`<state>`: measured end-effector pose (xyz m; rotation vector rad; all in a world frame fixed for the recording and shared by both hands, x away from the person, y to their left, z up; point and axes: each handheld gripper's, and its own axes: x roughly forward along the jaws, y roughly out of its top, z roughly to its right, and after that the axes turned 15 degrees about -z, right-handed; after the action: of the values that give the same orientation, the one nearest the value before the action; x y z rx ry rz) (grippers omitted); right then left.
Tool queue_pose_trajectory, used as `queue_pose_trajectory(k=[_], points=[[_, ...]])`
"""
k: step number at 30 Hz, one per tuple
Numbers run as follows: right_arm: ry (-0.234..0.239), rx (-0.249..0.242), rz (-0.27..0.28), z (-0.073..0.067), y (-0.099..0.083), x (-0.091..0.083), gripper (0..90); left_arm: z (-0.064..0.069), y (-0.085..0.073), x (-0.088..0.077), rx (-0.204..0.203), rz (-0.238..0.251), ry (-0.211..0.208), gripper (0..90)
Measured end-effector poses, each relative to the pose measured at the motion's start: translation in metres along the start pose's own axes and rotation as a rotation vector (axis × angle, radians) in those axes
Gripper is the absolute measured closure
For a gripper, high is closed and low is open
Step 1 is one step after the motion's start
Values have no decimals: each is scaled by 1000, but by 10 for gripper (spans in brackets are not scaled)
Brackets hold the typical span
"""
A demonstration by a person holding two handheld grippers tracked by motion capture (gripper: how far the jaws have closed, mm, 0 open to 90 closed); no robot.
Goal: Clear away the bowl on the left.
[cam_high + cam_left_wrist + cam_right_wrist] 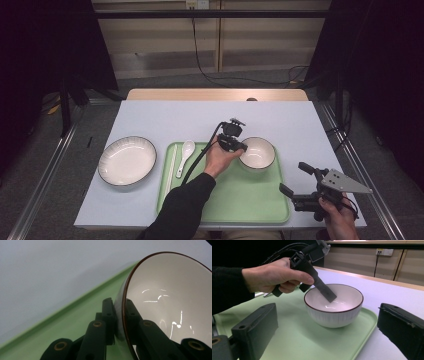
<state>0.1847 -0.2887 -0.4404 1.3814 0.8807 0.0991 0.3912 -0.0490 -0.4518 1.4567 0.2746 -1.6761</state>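
A pale grey counter [165,117] stands on a grey floor [45,165]. Behind it runs a beige panelled wall [160,35] with hanging black cables [200,55] and a socket [384,251].

On the green tray [235,202], the near half lies bare, giving open passage between the two arms. The far right corner is taken by the white bowl [260,152], with the left gripper [239,146] clamped on its left rim. A spoon [185,154] and chopsticks [171,168] block the tray's left strip. Left of the tray sits a white plate [127,160]. The far table [210,117] is free. The right gripper [295,182] hangs, jaws apart, at the near right corner.
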Motion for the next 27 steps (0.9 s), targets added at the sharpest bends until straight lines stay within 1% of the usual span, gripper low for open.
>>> queue_pose_trajectory(k=[1,2,3,4,5,7,9,10,11,13,14,15,16,17,18,19,20,21,22,23,24,25,26,27], points=[[-5,0,1,0,0,0,28,0,0,0,8,-5,0,822],[-6,0,3,0,0,0,28,0,0,0,-1,1,-2,822],[-5,-1,2,0,0,0,28,-1,0,0,13,-3,-6,818],[-6,-1,2,0,0,0,28,-1,0,0,19,-2,-8,810],[-6,-1,2,0,0,0,28,-1,0,0,12,0,-11,805],[-4,-3,6,0,0,-1,28,-1,0,0,16,4,-3,798],[-4,-2,5,0,0,0,28,-1,-1,0,8,10,-3,732],[-4,-1,2,0,0,0,28,0,-3,0,25,24,3,716],[-3,-1,2,0,0,0,28,0,-3,-1,31,18,18,692],[-7,-1,2,0,0,0,28,-1,-4,-2,36,40,11,623],[-6,0,3,0,0,0,28,-1,-4,-3,33,51,20,596],[-5,-3,6,0,0,-1,28,-1,-4,-4,45,50,16,557],[-4,-2,4,0,0,-1,28,-1,-5,-6,50,63,26,524],[-6,2,0,0,0,0,28,-2,-6,-8,65,77,35,484],[-8,6,0,0,0,0,28,-2,-7,-10,67,86,36,448],[-7,8,0,0,0,-1,28,-3,-8,-11,65,87,49,405],[-6,12,-2,0,0,-1,28,-3,-8,-11,65,97,49,345],[-4,11,-1,0,0,-1,28,-4,-9,-13,76,85,55,286],[-5,7,1,0,0,-1,28,-5,-10,-14,79,88,54,264],[-3,3,0,0,0,-1,28,-6,-11,-15,77,103,40,224],[-4,7,1,0,0,-1,28,-7,-12,-18,78,100,44,181],[-4,12,0,0,0,-1,28,-8,-14,-20,71,114,31,158],[-4,12,0,0,0,-1,28,-8,-14,-20,71,114,31,119],[-2,15,0,0,0,-1,28,-9,-15,-23,80,127,8,119]])
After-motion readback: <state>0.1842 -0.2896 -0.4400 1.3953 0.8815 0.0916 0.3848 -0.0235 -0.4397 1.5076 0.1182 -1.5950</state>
